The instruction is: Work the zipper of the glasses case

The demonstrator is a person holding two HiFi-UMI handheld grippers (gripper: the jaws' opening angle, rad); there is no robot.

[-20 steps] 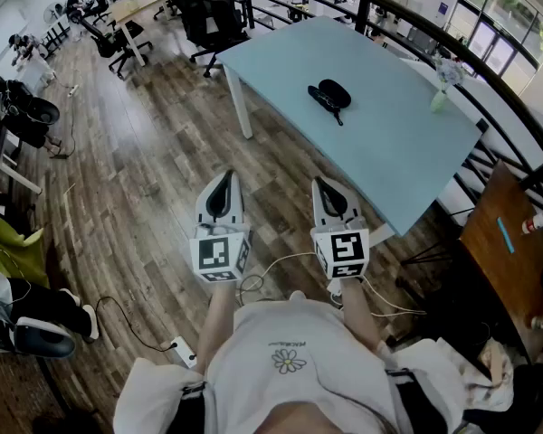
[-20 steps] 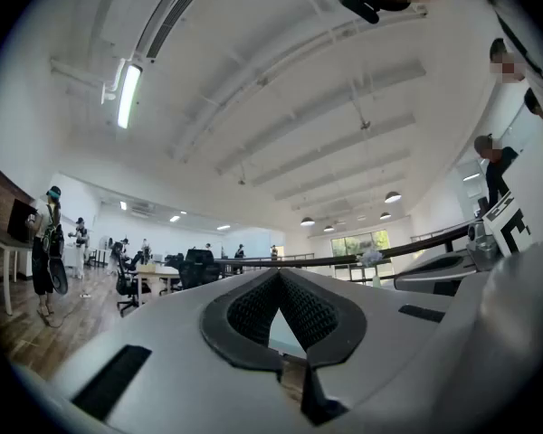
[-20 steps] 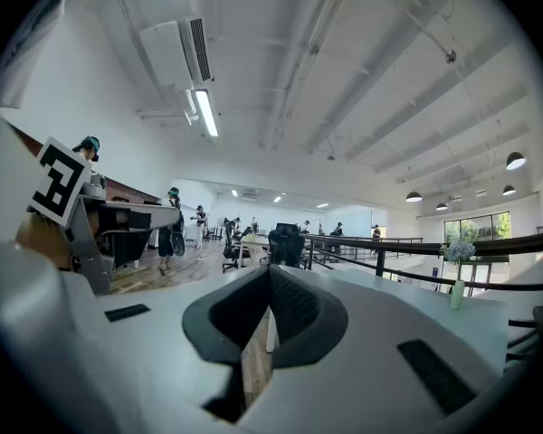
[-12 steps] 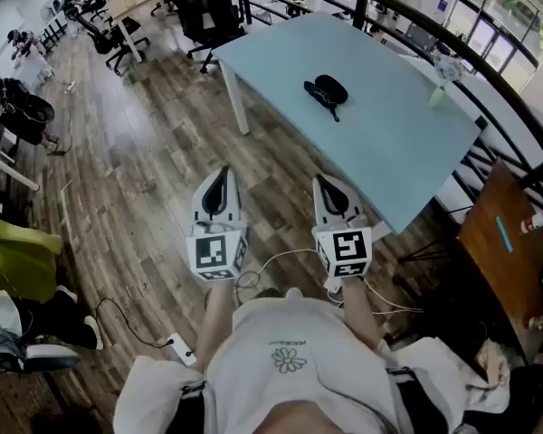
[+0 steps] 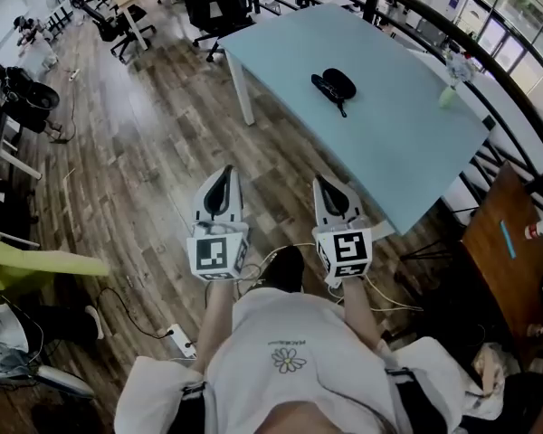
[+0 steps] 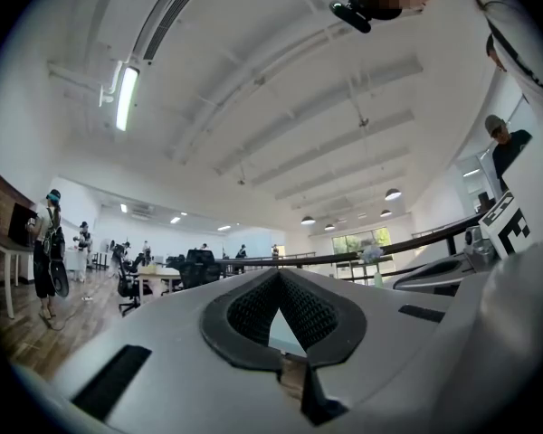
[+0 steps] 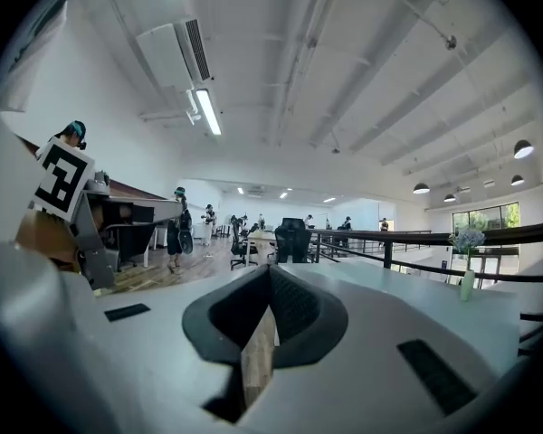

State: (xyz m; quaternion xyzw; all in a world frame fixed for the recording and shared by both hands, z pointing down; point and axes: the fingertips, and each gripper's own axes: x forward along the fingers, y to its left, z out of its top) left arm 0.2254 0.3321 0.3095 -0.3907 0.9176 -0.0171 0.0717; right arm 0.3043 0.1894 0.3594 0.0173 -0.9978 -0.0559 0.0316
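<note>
The left claw (image 5: 226,175) and right claw (image 5: 319,183) are each closed on nothing (tips touching), well apart from the black glasses case (image 5: 333,83) on the table (image 5: 407,152)

Blue table (image 5: 407,143) upper centre w/ vase (image 5: 447,96) at its right edge, office chairs (image 5: 208,3) top left, wood floor (image 5: 136,170).
</note>
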